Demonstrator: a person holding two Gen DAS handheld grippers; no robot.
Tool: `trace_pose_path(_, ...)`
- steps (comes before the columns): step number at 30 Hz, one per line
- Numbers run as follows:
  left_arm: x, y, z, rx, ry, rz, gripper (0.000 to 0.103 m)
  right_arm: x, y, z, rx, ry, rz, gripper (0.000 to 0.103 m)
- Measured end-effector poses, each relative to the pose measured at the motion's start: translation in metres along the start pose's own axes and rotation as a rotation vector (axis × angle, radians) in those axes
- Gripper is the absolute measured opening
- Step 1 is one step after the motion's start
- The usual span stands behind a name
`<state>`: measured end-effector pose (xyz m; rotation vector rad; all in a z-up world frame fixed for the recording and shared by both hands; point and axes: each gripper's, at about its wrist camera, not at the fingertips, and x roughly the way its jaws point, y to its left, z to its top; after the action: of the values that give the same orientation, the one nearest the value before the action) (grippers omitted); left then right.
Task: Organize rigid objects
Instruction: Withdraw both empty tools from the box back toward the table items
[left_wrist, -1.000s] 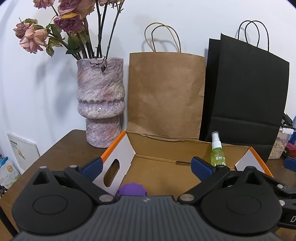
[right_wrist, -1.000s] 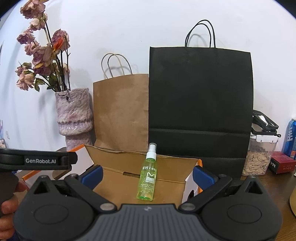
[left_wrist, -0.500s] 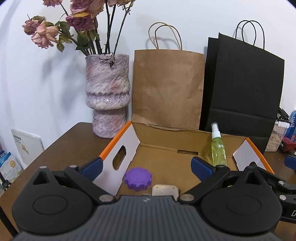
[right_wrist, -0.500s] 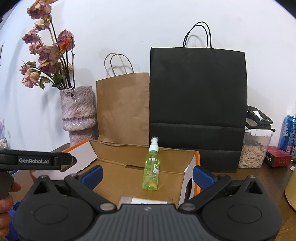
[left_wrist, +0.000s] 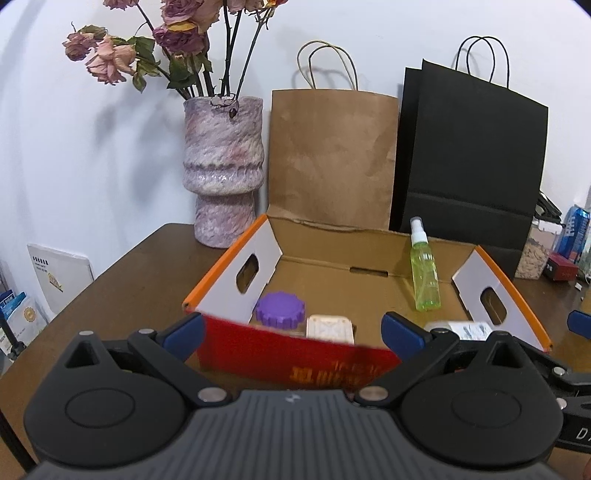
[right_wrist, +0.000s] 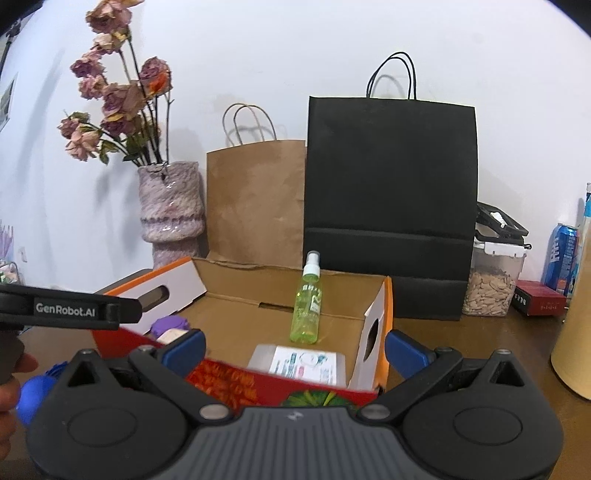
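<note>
Two spread, empty claws, left (left_wrist: 291, 328) and right (right_wrist: 295, 345), over brown table (left_wrist: 140, 273), white wall (left_wrist: 74, 147) behind.

We are seeing an open cardboard box (left_wrist: 332, 258) showing brown inside, white end flaps, orange rims and a red front printed in what seems, through blur, gold lettering. A translucent lime-green spray bottle (left_wrist: 424, 273) is wearing a white cap; a ridged round lid (left_wrist: 280, 308) is showing purple. A mottled pink-and-lilac stone vase (left_wrist: 223, 166) is standing behind.

Brown table (left_wrist: 140, 280); box (left_wrist: 354, 273), vase (left_wrist: 223, 166), bags (left_wrist: 332, 158).
</note>
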<state>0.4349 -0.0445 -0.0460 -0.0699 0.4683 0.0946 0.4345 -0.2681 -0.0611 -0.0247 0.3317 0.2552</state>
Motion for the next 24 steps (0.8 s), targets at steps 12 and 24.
trace_pose_path(12,-0.036,0.006,-0.028,0.008,0.011,-0.001,0.103,-0.037,0.016,-0.023,-0.047,0.021,0.001,0.103)
trace_pose_path(24,-0.069,0.007,-0.059,0.041,0.033,-0.01,0.103,-0.07,0.025,-0.047,-0.045,0.07,-0.015,0.103)
